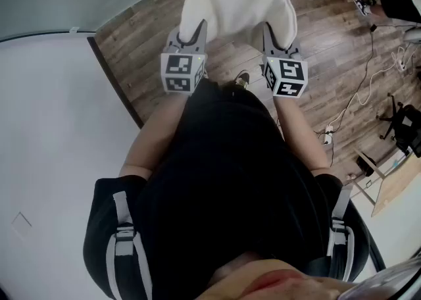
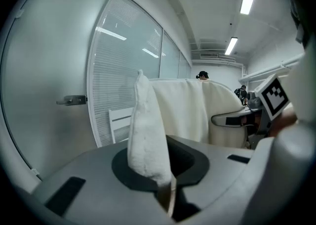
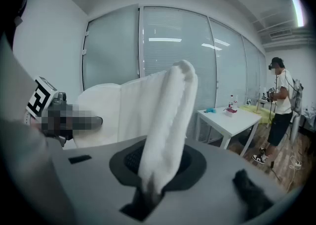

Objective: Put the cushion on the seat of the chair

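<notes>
Cushion (image 1: 237,6) in carry — left gripper (image 1: 198,30) and right gripper (image 1: 268,33) each pinch an edge; next, I'd say, bring it over the seat, lower flat.

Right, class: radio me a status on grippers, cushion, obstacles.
Left gripper shut on cushion. Right gripper shut on it too. Cushion held aloft over floor. Cables off right.

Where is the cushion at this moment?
In the head view the cushion is top centre, held above the wooden floor, with the left gripper clamped on its left edge and the right gripper on its right edge.
</notes>
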Available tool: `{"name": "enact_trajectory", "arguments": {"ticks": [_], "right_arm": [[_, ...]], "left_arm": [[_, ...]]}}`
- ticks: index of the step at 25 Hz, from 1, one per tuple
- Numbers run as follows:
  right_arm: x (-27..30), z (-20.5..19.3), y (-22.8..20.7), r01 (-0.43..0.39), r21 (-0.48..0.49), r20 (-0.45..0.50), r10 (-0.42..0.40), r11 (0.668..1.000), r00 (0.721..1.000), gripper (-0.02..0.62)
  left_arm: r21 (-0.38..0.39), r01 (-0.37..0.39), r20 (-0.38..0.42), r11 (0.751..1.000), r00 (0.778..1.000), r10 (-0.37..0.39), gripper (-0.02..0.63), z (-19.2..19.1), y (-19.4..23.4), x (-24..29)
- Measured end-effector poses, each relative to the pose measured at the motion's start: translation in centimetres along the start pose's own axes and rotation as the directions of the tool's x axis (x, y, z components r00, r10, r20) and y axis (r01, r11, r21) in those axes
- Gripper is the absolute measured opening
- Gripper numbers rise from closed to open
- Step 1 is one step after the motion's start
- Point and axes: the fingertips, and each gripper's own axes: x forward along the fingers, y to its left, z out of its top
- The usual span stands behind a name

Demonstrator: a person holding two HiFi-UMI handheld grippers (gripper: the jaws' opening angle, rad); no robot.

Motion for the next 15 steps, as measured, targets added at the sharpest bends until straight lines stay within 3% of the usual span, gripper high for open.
{"name": "enact_trajectory", "arguments": {"ticks": [15], "right_arm": [[-0.8,-0.4,-0.8,0.001,0.012,-0.002,-0.001,1.0,1.0,0.057]], "left_arm": [[0.003,0.005,-0.001,1.0,1.0,-0.005,0.055,0.0,-1.1,-0.1]]}}
